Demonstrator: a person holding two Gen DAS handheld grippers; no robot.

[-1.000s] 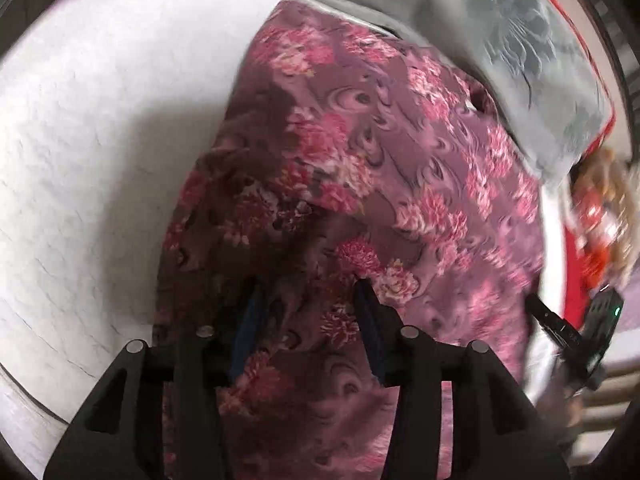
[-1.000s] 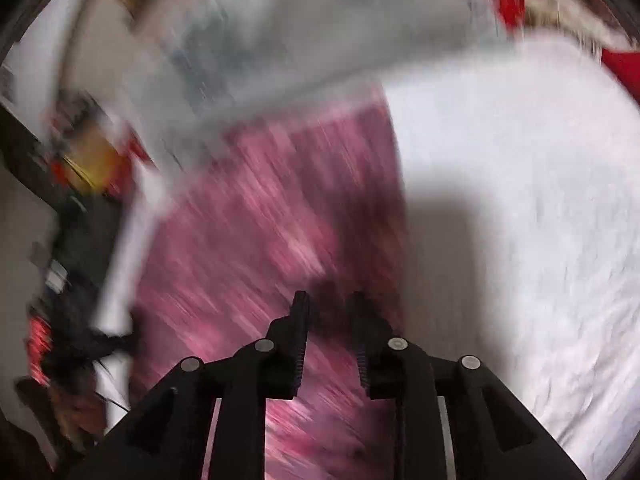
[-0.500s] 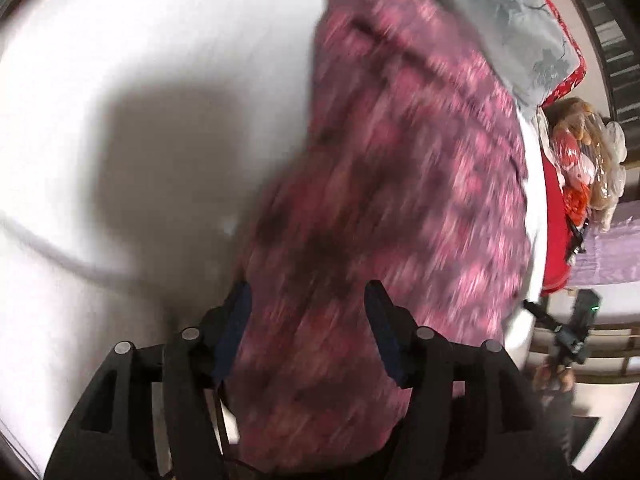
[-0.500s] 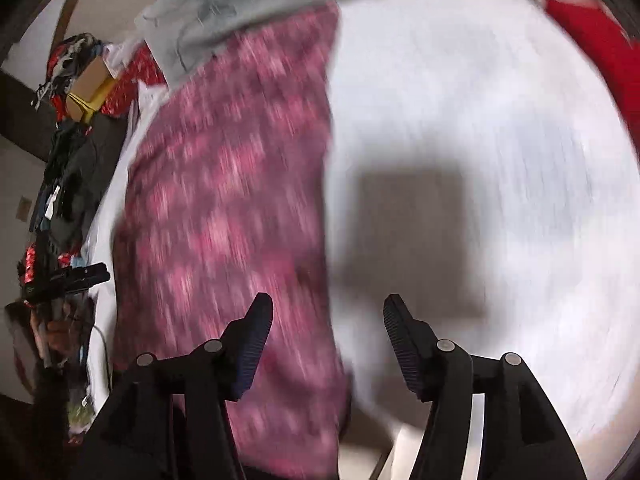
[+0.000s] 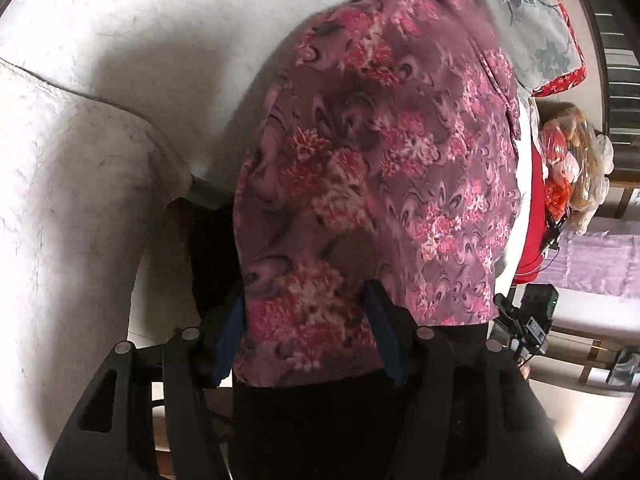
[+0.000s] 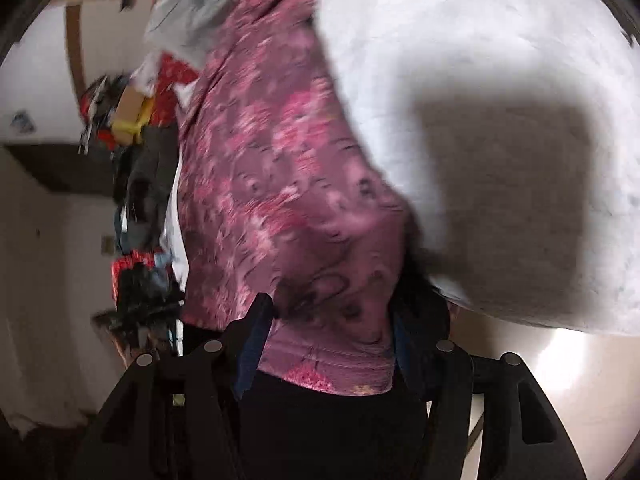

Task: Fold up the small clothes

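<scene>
A mauve garment with pink flowers [image 5: 380,168] lies along the edge of a white bed [image 5: 80,160]; its near end hangs over the bed's edge. My left gripper [image 5: 306,320] is open, its fingers standing either side of the garment's near hem. In the right wrist view the same garment [image 6: 280,184] runs away from me, and my right gripper [image 6: 328,332] is open with the hem between its spread fingers. Whether either gripper touches the cloth I cannot tell.
A grey cloth with dark flower prints [image 5: 528,12] lies at the garment's far end, over a red cloth [image 5: 568,78]. A bagged toy [image 5: 572,160] and a black device [image 5: 532,320] stand beside the bed. Clutter [image 6: 128,120] is stacked against a wall.
Both grippers opened and drew back toward the bed's near edge. The right gripper was nearly shut one second ago. The garment's near end now hangs between the fingers.
</scene>
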